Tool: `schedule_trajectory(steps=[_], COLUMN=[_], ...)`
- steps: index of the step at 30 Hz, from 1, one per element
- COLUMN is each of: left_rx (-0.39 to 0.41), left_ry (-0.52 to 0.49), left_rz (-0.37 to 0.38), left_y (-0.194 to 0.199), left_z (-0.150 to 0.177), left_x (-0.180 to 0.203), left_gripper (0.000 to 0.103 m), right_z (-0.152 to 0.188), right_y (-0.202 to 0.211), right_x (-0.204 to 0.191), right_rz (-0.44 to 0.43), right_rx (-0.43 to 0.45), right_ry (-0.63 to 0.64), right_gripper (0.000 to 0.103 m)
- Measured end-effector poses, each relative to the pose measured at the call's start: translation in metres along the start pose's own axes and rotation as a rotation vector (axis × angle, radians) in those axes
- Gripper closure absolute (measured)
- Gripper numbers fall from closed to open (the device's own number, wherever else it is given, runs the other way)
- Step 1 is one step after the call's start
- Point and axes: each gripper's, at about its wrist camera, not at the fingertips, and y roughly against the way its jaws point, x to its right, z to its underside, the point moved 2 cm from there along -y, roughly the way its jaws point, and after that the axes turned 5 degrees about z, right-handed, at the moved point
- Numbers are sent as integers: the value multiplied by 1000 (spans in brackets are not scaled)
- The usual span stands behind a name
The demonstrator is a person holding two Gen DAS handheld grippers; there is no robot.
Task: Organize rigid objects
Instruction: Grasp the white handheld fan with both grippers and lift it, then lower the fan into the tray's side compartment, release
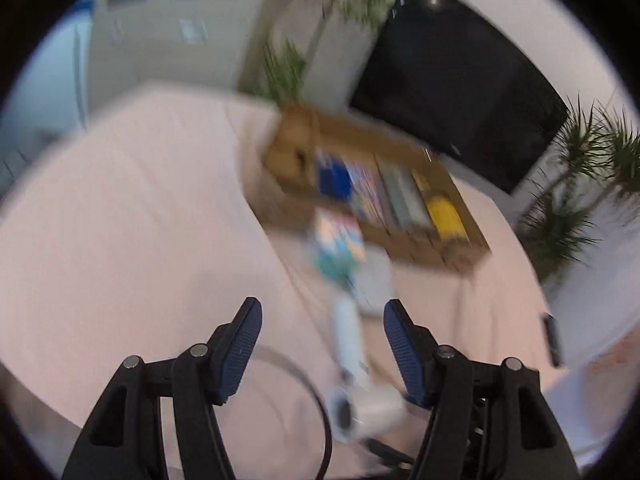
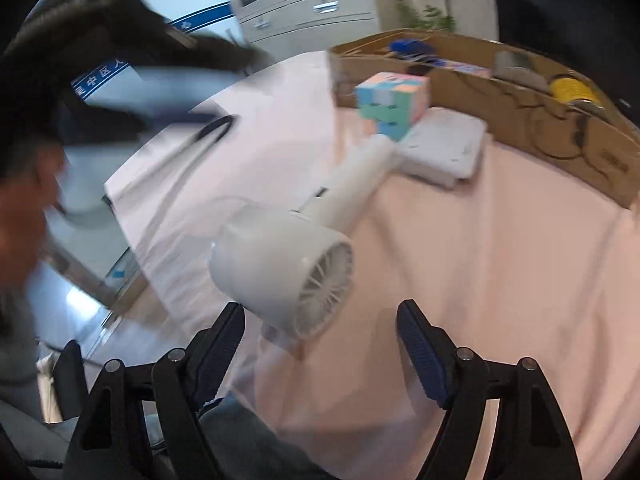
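A white hair dryer (image 2: 296, 248) lies on the pink tablecloth (image 2: 500, 280), its handle pointing toward a pastel puzzle cube (image 2: 390, 106) and a flat white device (image 2: 444, 146). My right gripper (image 2: 320, 320) is open and empty, just short of the dryer's grille end. My left gripper (image 1: 322, 320) is open and empty above the dryer (image 1: 360, 404), with the dryer's handle between the fingers in view. The cube (image 1: 340, 240) and white device (image 1: 376, 280) lie beyond, blurred. A cardboard box (image 1: 372, 184) holds blue, multicoloured, grey and yellow items.
The dryer's black cord (image 1: 316, 400) loops on the cloth at the left. The box (image 2: 520, 96) runs along the table's far side. A dark screen (image 1: 452, 80) and potted plants (image 1: 580, 184) stand behind. The left arm (image 2: 100, 60) sweeps across, blurred.
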Motion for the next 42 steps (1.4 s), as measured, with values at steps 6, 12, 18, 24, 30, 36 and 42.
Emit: schedule_trajectory(steps=[6, 12, 18, 24, 30, 36, 42], left_rx=[52, -316, -450, -508, -443, -283, -179], left_ry=[-244, 93, 184, 147, 160, 66, -15], left_rz=[-433, 141, 365, 315, 319, 315, 310], left_y=[56, -72, -139, -158, -145, -114, -112], left_z=[-26, 43, 71, 78, 61, -14, -102], left_x=[1, -13, 6, 10, 1, 9, -4], left_gripper=[18, 20, 24, 69, 70, 70, 70], right_z=[-5, -24, -28, -26, -34, -78, -165], right_y=[13, 13, -5, -14, -9, 14, 21], right_x=[-3, -32, -34, -27, -35, -45, -44], right_rz=[-20, -15, 39, 34, 46, 66, 88], right_rx=[43, 78, 34, 17, 35, 170, 301], right_ry=[19, -14, -88, -129, -111, -31, 40], right_gripper=[25, 25, 33, 37, 38, 38, 37])
